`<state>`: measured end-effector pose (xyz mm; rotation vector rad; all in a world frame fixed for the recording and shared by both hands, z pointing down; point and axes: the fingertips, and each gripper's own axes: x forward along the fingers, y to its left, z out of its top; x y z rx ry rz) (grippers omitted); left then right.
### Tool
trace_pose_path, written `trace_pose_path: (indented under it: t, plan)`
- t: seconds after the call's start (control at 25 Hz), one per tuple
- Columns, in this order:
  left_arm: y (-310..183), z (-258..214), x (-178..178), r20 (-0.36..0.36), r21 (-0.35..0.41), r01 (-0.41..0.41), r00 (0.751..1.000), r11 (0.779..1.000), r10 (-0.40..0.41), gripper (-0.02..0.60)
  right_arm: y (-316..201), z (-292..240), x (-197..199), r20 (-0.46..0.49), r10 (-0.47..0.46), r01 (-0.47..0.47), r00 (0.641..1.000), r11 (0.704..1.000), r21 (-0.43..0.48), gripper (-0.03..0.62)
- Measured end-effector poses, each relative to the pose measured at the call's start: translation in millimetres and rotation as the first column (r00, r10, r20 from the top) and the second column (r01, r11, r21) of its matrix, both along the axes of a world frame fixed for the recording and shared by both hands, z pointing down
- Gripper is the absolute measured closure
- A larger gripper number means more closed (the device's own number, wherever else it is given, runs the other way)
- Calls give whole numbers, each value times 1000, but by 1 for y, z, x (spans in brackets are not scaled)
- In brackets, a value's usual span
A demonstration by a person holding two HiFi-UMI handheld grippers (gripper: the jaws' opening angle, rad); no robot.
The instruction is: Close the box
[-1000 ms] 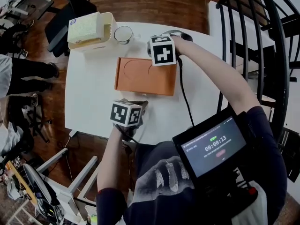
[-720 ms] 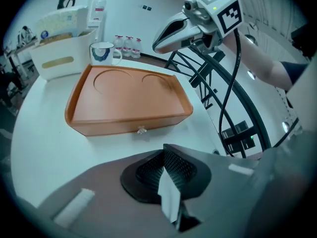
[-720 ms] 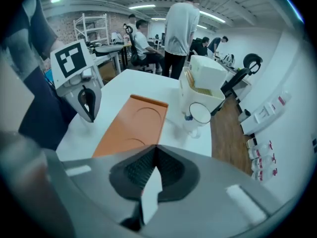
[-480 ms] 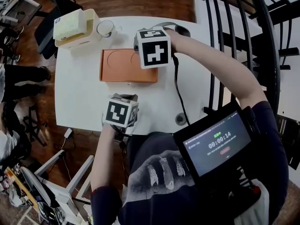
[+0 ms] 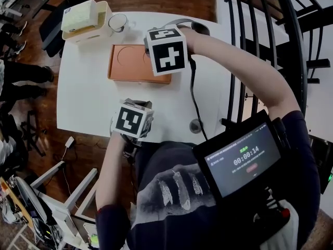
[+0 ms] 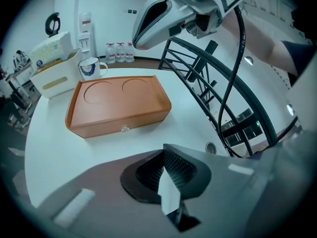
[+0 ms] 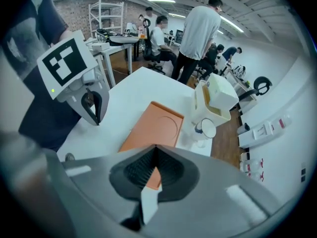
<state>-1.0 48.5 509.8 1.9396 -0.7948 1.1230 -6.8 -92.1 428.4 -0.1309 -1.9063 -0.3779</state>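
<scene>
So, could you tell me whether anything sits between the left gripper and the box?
Nothing visible does: only bare table lies between the left gripper and the box; the mug stands beyond it.

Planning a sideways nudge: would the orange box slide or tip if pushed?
Probably slides rather than tips: the orange box is low, wide and flat on the white table. It looks stiff, perhaps wooden. Its small front knob could snag a jaw.
</scene>
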Motion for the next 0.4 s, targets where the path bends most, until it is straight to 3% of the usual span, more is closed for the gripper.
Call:
trace_pose_path:
  t: [0.16,0.4]
  plan:
    - [2,-2,-5,28,11,0,1000,1000,0,566,5,-6,-5,4,-17,17,1000,1000,12,591]
    - [2,-8,-1,6,27,1,1000,1000,-1,566,5,-8,-6,-2,-31,31,1000,999,30,592]
